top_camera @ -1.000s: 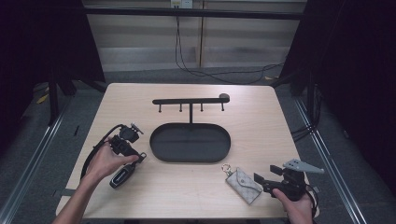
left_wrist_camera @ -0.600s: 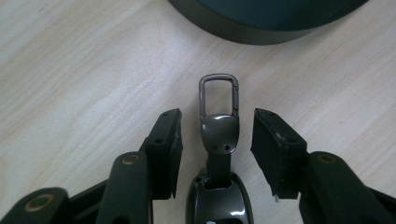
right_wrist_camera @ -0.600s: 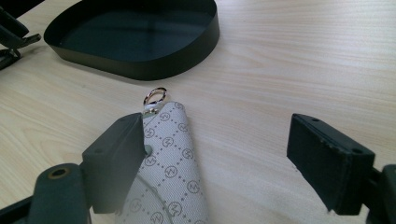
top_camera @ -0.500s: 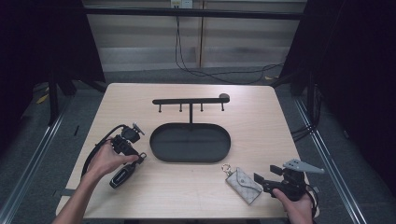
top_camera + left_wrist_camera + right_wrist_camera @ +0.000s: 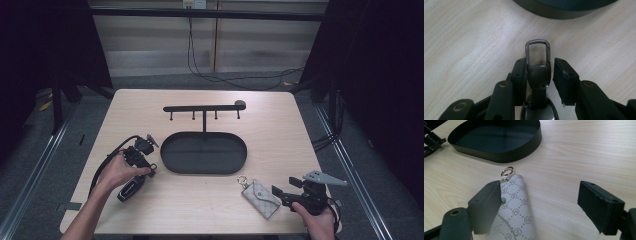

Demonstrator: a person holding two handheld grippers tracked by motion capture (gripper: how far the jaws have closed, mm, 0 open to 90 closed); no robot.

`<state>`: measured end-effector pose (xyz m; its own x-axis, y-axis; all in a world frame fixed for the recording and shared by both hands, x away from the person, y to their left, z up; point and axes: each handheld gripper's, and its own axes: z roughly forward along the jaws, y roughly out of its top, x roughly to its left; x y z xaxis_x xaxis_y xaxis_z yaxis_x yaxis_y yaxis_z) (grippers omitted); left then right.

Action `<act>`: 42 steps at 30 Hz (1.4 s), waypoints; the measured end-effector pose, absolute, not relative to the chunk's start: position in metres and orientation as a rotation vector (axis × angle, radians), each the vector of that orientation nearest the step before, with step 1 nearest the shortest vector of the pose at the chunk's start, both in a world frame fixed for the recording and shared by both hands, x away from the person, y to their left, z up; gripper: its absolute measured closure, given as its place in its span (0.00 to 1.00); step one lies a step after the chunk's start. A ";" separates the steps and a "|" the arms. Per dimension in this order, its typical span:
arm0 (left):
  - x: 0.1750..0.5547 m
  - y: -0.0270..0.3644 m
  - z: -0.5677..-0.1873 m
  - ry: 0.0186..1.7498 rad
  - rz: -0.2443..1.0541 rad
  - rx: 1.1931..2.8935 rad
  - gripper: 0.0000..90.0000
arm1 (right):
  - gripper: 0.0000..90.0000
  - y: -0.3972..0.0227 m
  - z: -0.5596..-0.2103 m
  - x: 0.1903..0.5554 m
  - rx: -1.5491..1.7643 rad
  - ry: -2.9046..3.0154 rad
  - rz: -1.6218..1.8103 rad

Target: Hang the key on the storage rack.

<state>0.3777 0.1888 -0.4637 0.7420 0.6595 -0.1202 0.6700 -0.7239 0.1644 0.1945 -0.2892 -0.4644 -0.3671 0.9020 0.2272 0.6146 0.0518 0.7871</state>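
- Nearest me, right of the oval tray (image 5: pixel 172 165), the right gripper (image 5: pixel 541 207) is spread wide, its one jaw touching the grey pouch (image 5: pixel 260 198)
- Left of the tray, the left gripper (image 5: pixel 539 75) brackets a key fob (image 5: pixel 537 75), one jaw touching, the other just apart
- Behind the tray stands the hook rack (image 5: pixel 204 108)

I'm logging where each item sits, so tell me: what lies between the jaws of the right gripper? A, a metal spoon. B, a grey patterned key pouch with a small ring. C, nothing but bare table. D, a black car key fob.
B: in the right gripper view the grey patterned key pouch lies on the table between the wide-open jaws of the right gripper, against one jaw, with its small ring pointing toward the black tray.
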 end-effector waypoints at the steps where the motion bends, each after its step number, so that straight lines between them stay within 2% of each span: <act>1: 0.378 0.188 -0.465 1.059 -0.080 2.745 0.72 | 0.21 -0.289 -0.464 0.195 1.530 2.008 1.226; 3: 0.377 0.188 -0.466 1.059 -0.071 2.751 0.77 | 0.21 -0.289 -0.465 0.195 1.531 2.007 1.226; 6: 0.378 0.188 -0.465 1.046 -0.074 2.766 0.78 | 0.21 -0.289 -0.465 0.195 1.530 2.009 1.228; 31: 0.377 0.192 -0.450 1.094 -0.104 2.716 0.78 | 0.21 -0.289 -0.465 0.195 1.532 2.011 1.224; 42: 0.374 0.191 -0.443 1.096 -0.058 2.711 0.78 | 0.21 -0.289 -0.465 0.195 1.533 2.008 1.225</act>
